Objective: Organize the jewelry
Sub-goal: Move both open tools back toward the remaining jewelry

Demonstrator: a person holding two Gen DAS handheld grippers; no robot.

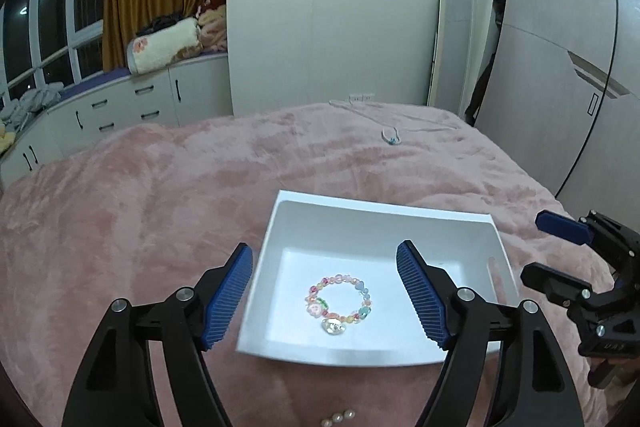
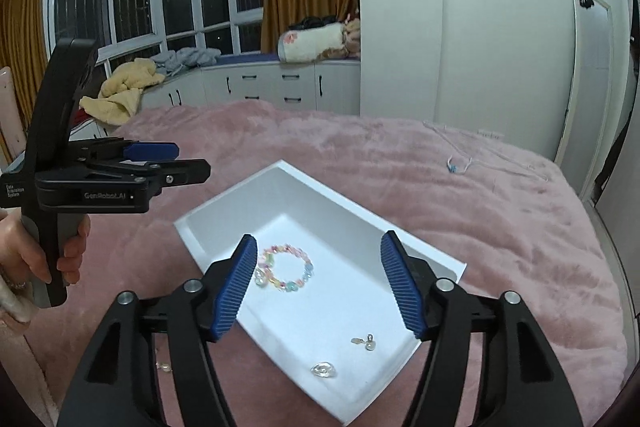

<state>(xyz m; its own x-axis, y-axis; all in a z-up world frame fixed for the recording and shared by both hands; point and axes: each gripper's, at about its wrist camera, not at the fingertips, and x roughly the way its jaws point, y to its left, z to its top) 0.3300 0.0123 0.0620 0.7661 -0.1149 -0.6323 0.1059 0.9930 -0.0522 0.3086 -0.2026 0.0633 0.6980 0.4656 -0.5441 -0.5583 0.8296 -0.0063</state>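
**Tray partly filled, a few pieces still out on the bed**

A white tray (image 1: 496, 259) sits on the pink plush bedspread (image 1: 160, 187). Inside it lies a pastel beaded bracelet (image 1: 340, 299) with a clear heart-shaped charm, toward the tray's near left part in the left wrist view. The right wrist view shows more in the same tray: a pair of small pearl earrings (image 2: 367, 342) and a clear crystal piece (image 2: 323, 369), both at the end nearest that camera.

The left hand-held gripper (image 1: 325, 297) hovers above the tray with its blue pads spread wide and nothing between them. The right hand-held gripper (image 2: 319, 287) is likewise wide and empty, poised over the tray from the other side.

By the look of it, the sorting is well under way but not finished. A short row of pearl beads (image 1: 338, 417) rests on the bedspread just near of the tray, outside it, and a small pale item (image 2: 164, 367) lies on the bedspread at the tray's left; what it is cannot be made out. Far across the bed, well apart from the tray, a thin white necklace (image 1: 394, 137) with a small blue-green pendant is stretched out. Those loose pieces look like what remains to be gathered in.
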